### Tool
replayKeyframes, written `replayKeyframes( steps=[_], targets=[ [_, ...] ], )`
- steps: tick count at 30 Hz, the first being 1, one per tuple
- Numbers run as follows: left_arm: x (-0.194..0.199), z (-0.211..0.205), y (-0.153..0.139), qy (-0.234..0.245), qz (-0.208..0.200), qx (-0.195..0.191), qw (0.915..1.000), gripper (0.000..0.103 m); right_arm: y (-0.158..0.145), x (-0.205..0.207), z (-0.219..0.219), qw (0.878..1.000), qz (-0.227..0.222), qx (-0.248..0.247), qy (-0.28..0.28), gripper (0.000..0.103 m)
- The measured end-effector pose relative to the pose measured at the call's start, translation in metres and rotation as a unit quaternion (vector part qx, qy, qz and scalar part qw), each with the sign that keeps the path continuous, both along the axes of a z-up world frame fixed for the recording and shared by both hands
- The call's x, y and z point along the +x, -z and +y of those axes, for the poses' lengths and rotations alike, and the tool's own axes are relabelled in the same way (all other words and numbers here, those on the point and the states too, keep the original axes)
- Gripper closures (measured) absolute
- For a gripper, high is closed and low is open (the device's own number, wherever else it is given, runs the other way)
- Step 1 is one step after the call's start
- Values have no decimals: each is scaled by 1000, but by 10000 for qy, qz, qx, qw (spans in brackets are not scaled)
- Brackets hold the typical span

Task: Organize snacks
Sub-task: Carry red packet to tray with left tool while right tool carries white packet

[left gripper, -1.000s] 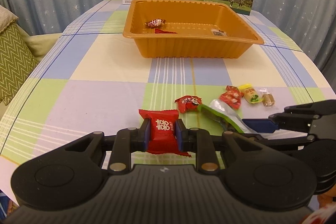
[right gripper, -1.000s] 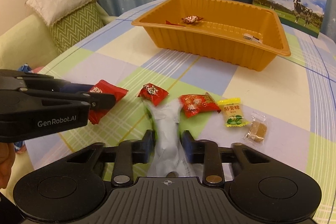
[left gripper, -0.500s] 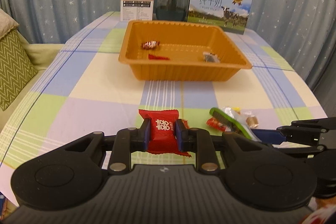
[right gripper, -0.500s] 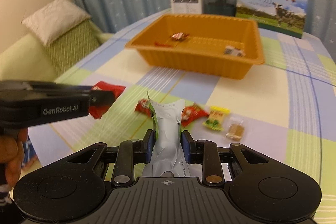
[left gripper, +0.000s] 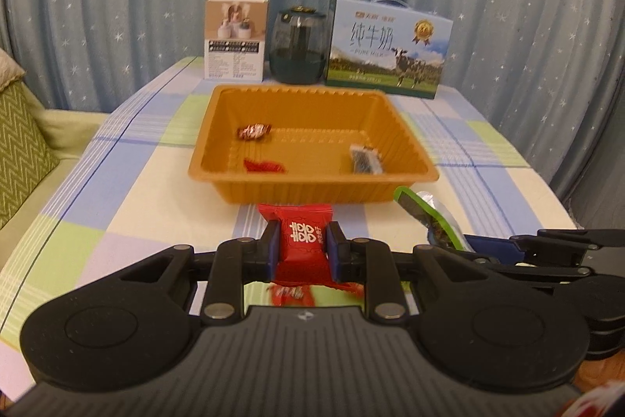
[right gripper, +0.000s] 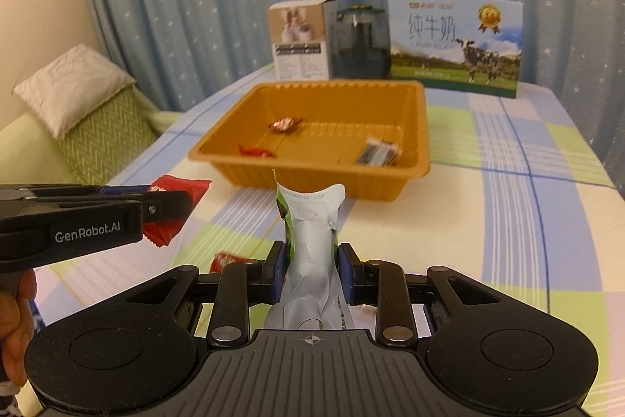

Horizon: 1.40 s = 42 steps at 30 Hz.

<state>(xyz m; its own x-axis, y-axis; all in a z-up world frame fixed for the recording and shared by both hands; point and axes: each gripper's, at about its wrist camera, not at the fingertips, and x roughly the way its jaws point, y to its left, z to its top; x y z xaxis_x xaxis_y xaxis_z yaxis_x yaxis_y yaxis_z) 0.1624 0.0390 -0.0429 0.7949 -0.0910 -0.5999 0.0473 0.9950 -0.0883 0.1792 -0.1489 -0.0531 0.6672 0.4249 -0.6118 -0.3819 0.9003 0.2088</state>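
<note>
Both wrist cameras look down-forward from close above the table, sharing the orange tray at twelve o'clock.

We cannot see the lower half of the red candy packet, which disappears behind the left gripper body. A second red sweet below it shows only as a blurred scrap through the gap in the frame, too vague to read. The silver and green pouch runs down behind the right gripper, so its bottom end stays hidden. Inside the orange tray, the three small sweets are smeared by blur and their labels are unreadable. A hand is cut off at the left edge of the right wrist view. The bench runs out of frame on the right.
</note>
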Motion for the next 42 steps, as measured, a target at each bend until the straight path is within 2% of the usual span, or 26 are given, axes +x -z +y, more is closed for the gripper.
replayKeyframes(
  steps=[8, 22, 42],
  targets=[
    [16, -8, -11, 71, -146, -50, 9999, 81, -17, 19, -4, 9996, -232, 72, 155, 74],
    [42, 4, -25, 3, -325, -165, 9993, 81, -35, 58, -2, 9978, -480, 243, 378, 74],
    [96, 18, -25, -22, -285, -289, 9992, 81, -33, 105, 14, 9971, -526, 344, 436, 74]
  ],
)
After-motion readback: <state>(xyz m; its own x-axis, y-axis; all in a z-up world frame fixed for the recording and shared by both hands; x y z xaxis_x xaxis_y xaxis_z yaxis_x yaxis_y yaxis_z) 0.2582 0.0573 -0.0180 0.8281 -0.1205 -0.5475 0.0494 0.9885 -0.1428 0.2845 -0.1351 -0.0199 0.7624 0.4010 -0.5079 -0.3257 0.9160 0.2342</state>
